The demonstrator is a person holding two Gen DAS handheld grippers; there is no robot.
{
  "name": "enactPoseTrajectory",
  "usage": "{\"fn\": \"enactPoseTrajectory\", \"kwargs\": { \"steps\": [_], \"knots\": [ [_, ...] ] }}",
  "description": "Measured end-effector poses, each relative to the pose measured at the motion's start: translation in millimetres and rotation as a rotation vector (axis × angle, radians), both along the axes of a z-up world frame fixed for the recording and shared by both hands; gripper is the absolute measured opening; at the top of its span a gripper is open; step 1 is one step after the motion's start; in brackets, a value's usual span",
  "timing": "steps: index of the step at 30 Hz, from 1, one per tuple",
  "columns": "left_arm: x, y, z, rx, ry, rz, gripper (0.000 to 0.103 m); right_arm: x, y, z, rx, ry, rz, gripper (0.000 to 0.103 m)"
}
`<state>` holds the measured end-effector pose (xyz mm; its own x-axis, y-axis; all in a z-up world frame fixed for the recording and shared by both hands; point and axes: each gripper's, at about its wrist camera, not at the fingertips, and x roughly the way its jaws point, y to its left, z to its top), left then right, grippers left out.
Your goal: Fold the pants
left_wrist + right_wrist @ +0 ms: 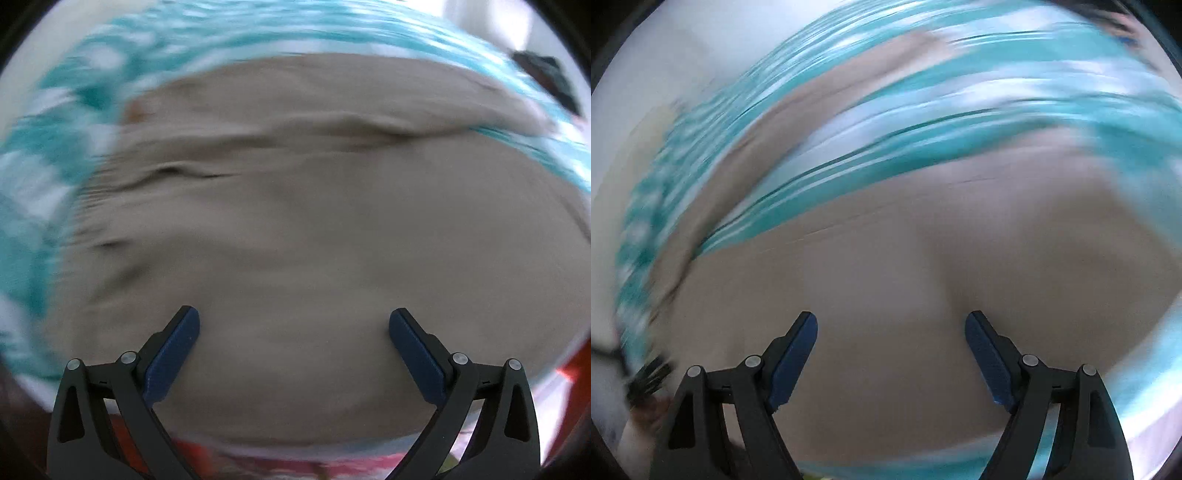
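No legible text anywhere.

One pair of tan pants (314, 229) lies spread across the middle of the left wrist view, and the same single garment fills the right wrist view from centre to 6 o'clock. Beneath it is one teal-and-white patterned cloth (74, 122), showing from 9 to 2 o'clock. Two grippers appear, one per view, each with two blue-padded fingers.

Beige pants (295, 221) lie on a blurred, seemingly teal-patterned cover (55, 147).
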<state>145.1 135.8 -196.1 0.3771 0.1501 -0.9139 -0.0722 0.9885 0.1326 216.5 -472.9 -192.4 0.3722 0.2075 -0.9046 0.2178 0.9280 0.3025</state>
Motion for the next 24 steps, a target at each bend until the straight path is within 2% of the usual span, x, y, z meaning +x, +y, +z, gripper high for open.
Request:
{"fn": "enactPoseTrajectory", "kwargs": {
  "steps": [2, 3, 6, 8, 11, 15, 18, 24],
  "knots": [
    [-5, 24, 0, 0.043, -0.005, 0.062, 0.103, -13, -26, 5, -0.015, -0.023, -0.048, 0.080],
    [-9, 34, 1, 0.026, -0.010, 0.092, 0.103, -16, -31, 7, -0.004, -0.034, -0.058, 0.079],
    [-18, 61, 7, -0.070, -0.024, 0.214, 0.102, -17, -17, 23, -0.082, -0.049, -0.080, 0.081],
    [-23, 68, 6, -0.092, -0.041, 0.249, 0.102, -18, 3, 38, -0.077, -0.104, -0.032, 0.081],
    [-22, 70, 2, -0.063, -0.023, 0.258, 0.102, -21, 50, 55, -0.016, -0.177, 0.095, 0.082],
    [-18, 56, 8, 0.005, -0.032, 0.231, 0.102, -18, 102, 42, 0.002, -0.155, 0.209, 0.082],
    [-11, 50, 14, 0.066, -0.026, 0.209, 0.102, -17, 118, 18, 0.030, -0.107, 0.221, 0.082],
    [-12, 46, 14, 0.083, -0.013, 0.204, 0.102, -27, 116, 0, 0.055, -0.074, 0.196, 0.082]
  ]
}}
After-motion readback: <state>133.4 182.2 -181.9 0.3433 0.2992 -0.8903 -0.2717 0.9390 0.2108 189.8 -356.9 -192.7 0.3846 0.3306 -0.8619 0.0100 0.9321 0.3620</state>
